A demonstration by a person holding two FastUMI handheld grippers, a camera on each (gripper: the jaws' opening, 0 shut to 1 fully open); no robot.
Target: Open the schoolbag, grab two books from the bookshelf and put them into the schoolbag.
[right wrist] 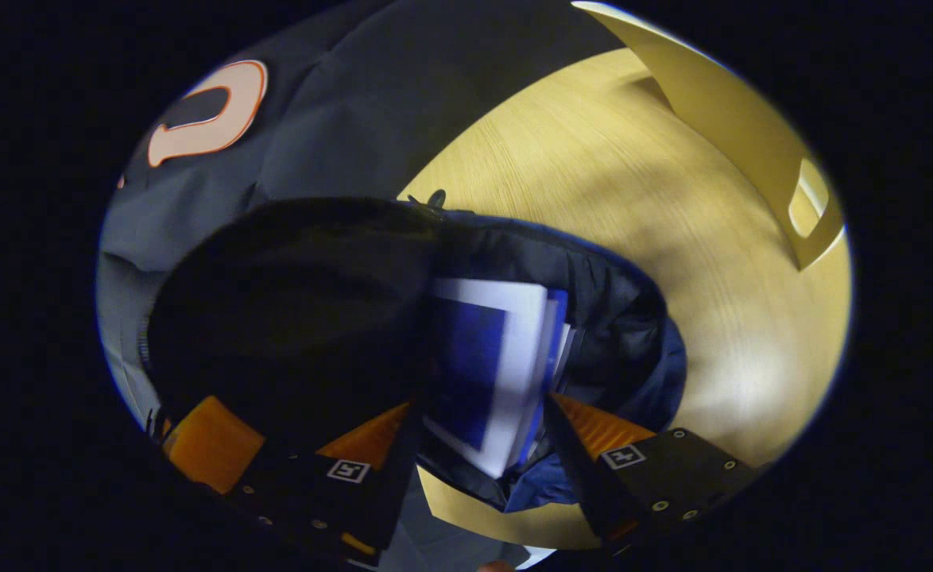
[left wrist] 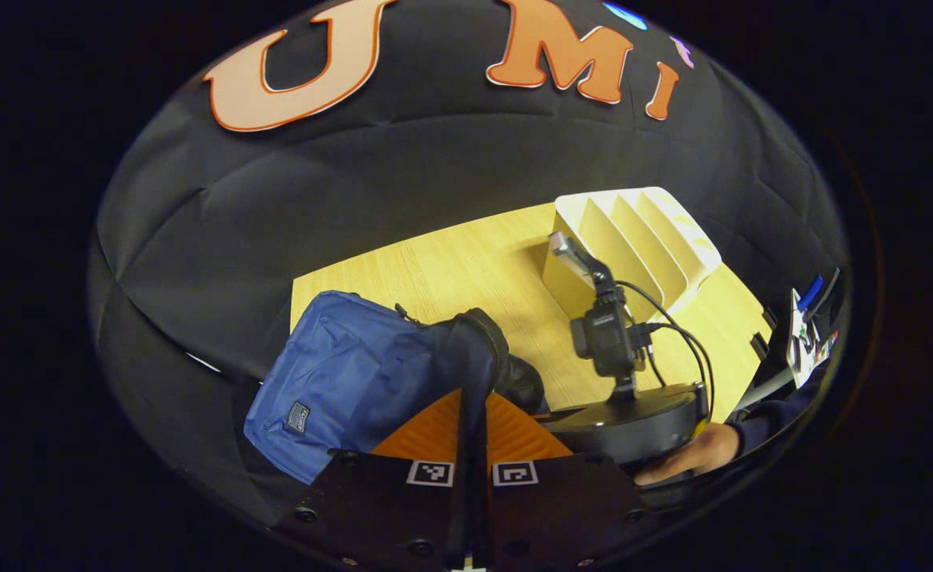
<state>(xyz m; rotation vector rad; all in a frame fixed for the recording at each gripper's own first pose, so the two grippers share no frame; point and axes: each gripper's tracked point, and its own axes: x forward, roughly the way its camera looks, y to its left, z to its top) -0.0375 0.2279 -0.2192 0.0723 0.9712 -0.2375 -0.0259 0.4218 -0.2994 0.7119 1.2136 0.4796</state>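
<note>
While I am pinching the schoolbag (left wrist: 347, 373) flap in the pressed-together left gripper (left wrist: 470, 429), I am holding my right gripper (right wrist: 478, 433) spread over the books (right wrist: 486, 365) inside the bag, on the bench (right wrist: 633, 206). To release cleanly, I am keeping the mouth wide. Beyond, the bookshelf (left wrist: 633, 238) stands well apart.

Blue schoolbag (left wrist: 339, 381) lies open on the table, books (right wrist: 490, 373) inside it.
</note>
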